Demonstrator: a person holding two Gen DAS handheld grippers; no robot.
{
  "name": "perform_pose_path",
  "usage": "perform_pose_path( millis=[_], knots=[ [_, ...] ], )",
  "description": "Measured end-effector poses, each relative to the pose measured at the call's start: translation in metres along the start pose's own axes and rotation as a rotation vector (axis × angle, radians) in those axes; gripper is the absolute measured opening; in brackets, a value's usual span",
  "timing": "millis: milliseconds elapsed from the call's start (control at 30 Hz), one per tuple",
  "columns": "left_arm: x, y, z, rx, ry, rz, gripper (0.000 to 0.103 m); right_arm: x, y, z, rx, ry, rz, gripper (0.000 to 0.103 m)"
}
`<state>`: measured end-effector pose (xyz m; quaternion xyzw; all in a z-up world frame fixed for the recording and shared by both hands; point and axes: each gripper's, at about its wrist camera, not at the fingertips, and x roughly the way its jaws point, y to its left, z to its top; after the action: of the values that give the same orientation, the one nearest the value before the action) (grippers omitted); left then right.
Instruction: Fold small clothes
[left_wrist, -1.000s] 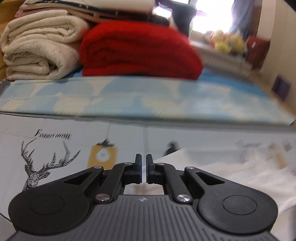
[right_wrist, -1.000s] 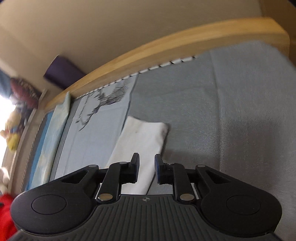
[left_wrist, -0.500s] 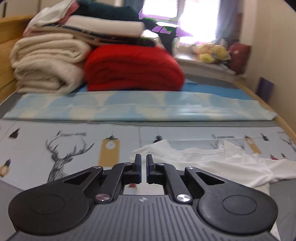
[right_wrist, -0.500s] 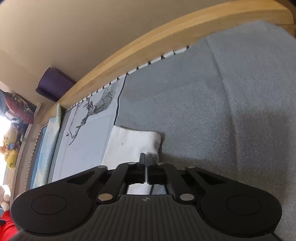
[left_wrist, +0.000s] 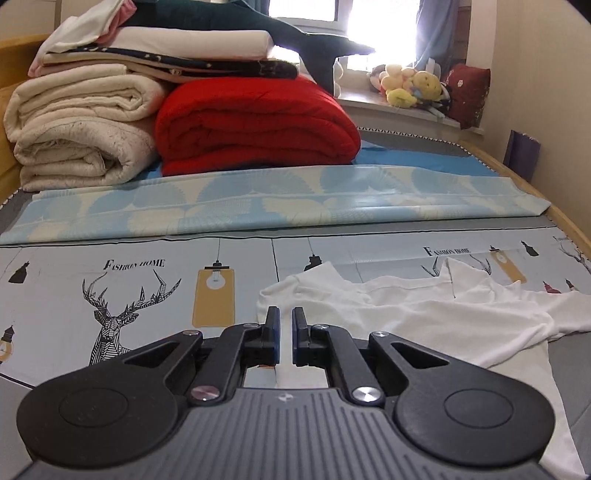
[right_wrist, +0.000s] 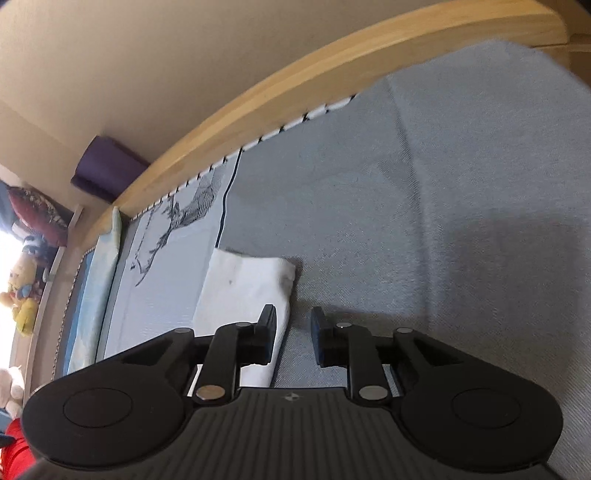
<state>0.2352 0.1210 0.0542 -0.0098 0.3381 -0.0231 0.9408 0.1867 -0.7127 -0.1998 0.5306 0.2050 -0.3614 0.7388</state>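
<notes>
Fingers of the left gripper (left_wrist: 284, 326) are clenched with nothing between them, above a crumpled white cotton shirt (left_wrist: 424, 314) spread on the printed bed sheet (left_wrist: 110, 280). Fingers of the right gripper (right_wrist: 293, 330) are opening, released, beside the white sleeve (right_wrist: 247, 284).

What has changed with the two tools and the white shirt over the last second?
The right tool pinched shut over the sleeve half a second ago, and its jaws are now opening, the sleeve edge still between them, not gripped. The left tool swung until the shirt came into sight. It stayed shut, holding nothing. The red blanket kept its place.
</notes>
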Motion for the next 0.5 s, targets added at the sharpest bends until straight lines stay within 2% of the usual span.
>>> perform_pose_path(
  millis=[167,200,267,333,400,500],
  knots=[
    [0.006,-0.003,0.004,-0.005,-0.012,0.020,0.005,0.016,0.011,0.000,-0.030,-0.001,0.013,0.021],
    [0.006,-0.003,0.004,-0.003,-0.015,0.021,0.005,0.018,0.011,0.000,-0.019,-0.007,0.015,0.018],
    [0.006,-0.004,0.004,0.008,-0.017,0.030,0.005,0.020,0.010,0.001,0.012,-0.018,0.011,0.003],
    [0.007,-0.003,0.004,0.013,-0.017,0.037,0.005,0.017,0.013,0.000,0.015,-0.040,0.002,0.003],
    [0.005,0.000,0.006,0.001,-0.022,0.040,0.005,0.010,0.026,-0.003,-0.026,-0.074,-0.004,0.003],
    [0.000,0.008,0.010,-0.038,-0.026,0.040,0.005,-0.010,0.065,-0.011,-0.177,-0.132,0.035,0.003]
  ],
)
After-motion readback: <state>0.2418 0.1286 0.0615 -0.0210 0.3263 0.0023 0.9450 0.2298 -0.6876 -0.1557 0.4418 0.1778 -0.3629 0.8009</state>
